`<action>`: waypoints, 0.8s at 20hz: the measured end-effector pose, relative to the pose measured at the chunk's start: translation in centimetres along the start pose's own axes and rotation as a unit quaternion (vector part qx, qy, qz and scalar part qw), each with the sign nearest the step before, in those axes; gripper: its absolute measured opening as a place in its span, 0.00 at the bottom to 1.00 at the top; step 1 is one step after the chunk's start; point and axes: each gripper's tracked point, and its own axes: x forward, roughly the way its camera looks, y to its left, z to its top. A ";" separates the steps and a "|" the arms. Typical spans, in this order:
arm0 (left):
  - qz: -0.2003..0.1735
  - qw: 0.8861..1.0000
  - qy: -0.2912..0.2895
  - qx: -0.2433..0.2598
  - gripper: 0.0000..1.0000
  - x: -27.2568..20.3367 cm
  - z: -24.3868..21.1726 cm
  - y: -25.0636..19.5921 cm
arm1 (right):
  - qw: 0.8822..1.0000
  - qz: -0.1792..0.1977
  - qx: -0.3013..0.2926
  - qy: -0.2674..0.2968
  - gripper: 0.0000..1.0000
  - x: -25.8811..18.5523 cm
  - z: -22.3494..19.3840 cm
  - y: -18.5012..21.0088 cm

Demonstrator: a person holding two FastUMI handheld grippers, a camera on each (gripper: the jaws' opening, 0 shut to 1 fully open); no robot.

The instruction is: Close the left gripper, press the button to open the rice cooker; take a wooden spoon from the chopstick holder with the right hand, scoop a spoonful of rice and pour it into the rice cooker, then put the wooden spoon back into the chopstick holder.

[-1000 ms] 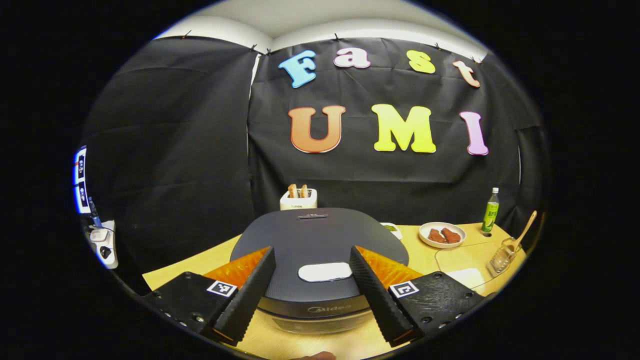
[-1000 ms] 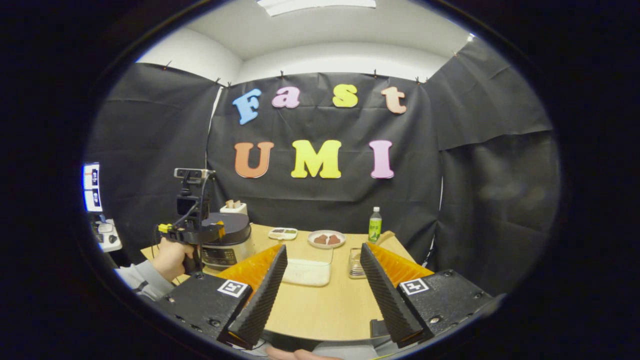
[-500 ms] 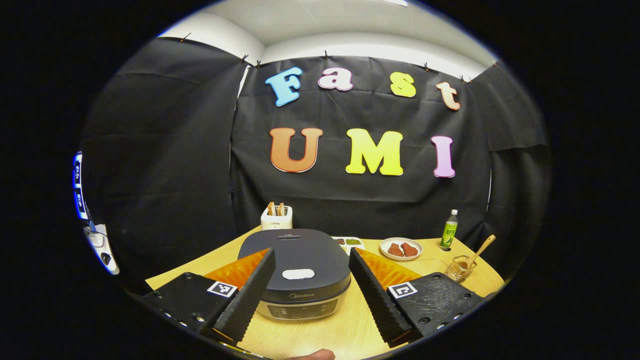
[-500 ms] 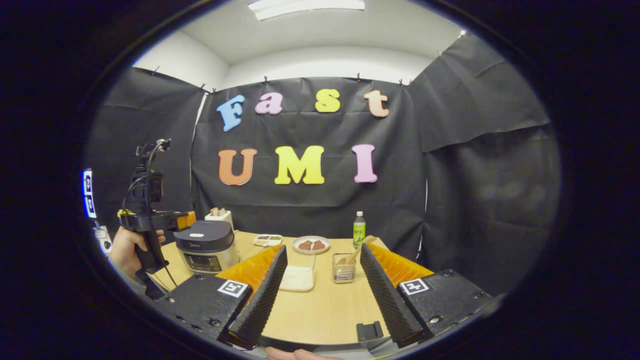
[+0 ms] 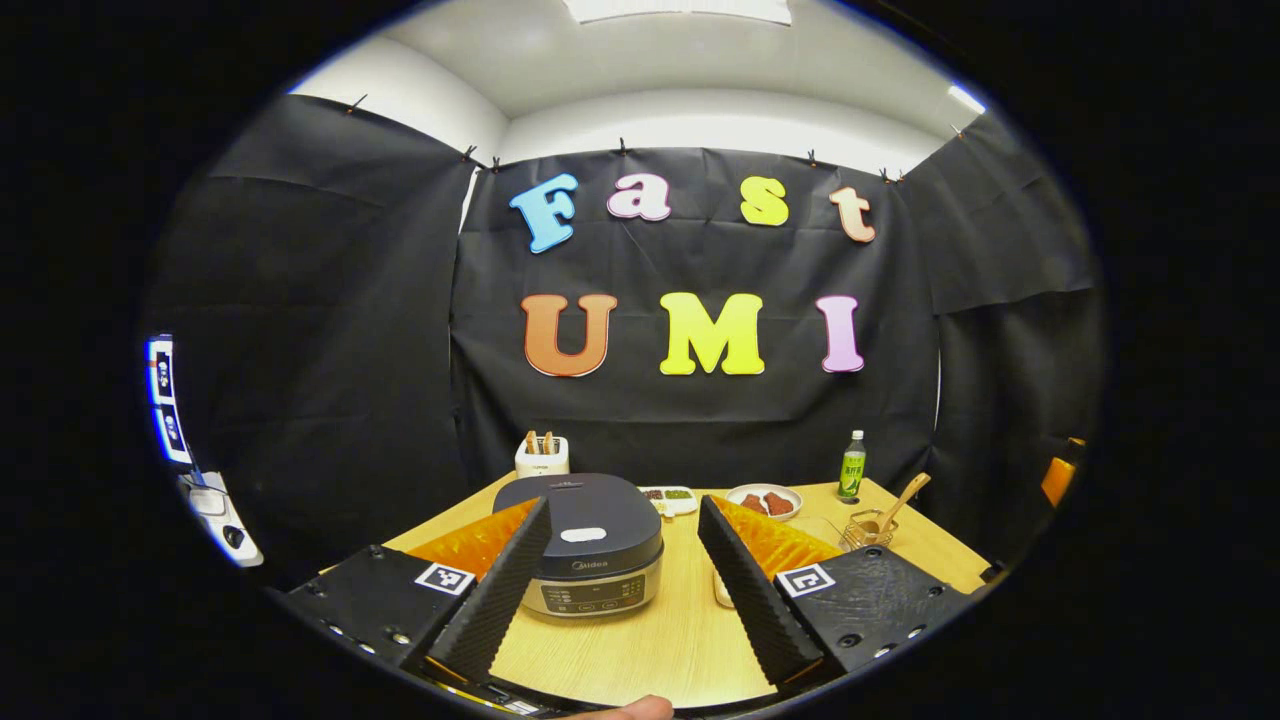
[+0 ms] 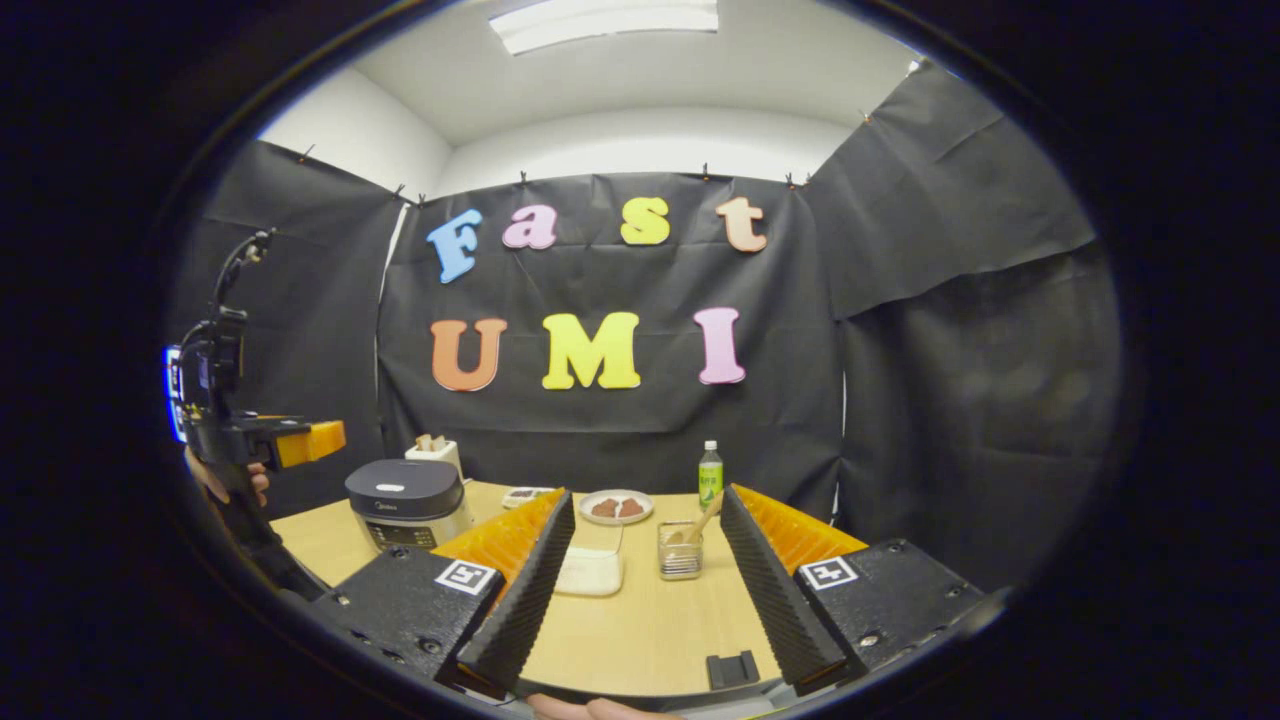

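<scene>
Black cloth walls close off the booth under a white ceiling, and a pale wooden counter point(image 5: 640, 640) fills the lower middle of both views. Largest on it is the rice cooker point(image 5: 590, 540), lid down, sitting at about 11 o'clock from the counter's centre in the left gripper view, with its pale button point(image 5: 583, 535) on top of the lid. Behind it at 12 o'clock stands a white toaster point(image 5: 541, 456). In the right gripper view the rice container point(image 6: 590, 573) lies near the middle of the counter, and just beside it at 3 o'clock is the chopstick holder point(image 6: 680, 550) with the wooden spoon point(image 6: 703, 521) leaning out toward 1 o'clock. Farther back sit a plate point(image 6: 616, 507) of brown food and a green bottle point(image 6: 710, 473). The left gripper point(image 5: 625, 580) hangs above the near edge with its jaws spread wide, holding nothing; the right gripper point(image 6: 645, 590) is likewise spread and empty. At 9 o'clock in the right gripper view, a hand point(image 6: 215, 480) holds the left gripper up, apart from the cooker.
</scene>
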 end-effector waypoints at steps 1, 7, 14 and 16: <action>-0.001 1.000 -0.003 -0.002 0.94 -1.0 0.3 -0.1 | 1.000 -0.005 -0.002 -0.002 0.95 -0.2 0.0 -0.1; -0.023 1.000 -0.014 0.008 0.94 -6.1 -0.3 -2.3 | 1.000 -0.012 -0.001 0.007 0.95 -0.5 -0.5 -0.9; -0.029 0.999 -0.036 0.023 0.94 -8.7 -0.4 -3.2 | 1.000 -0.013 0.001 0.013 0.91 -0.5 -0.9 -1.3; -0.033 0.999 -0.033 0.023 0.94 -8.6 -0.4 -3.5 | 1.000 -0.011 0.002 0.016 0.91 -0.5 -1.0 -1.2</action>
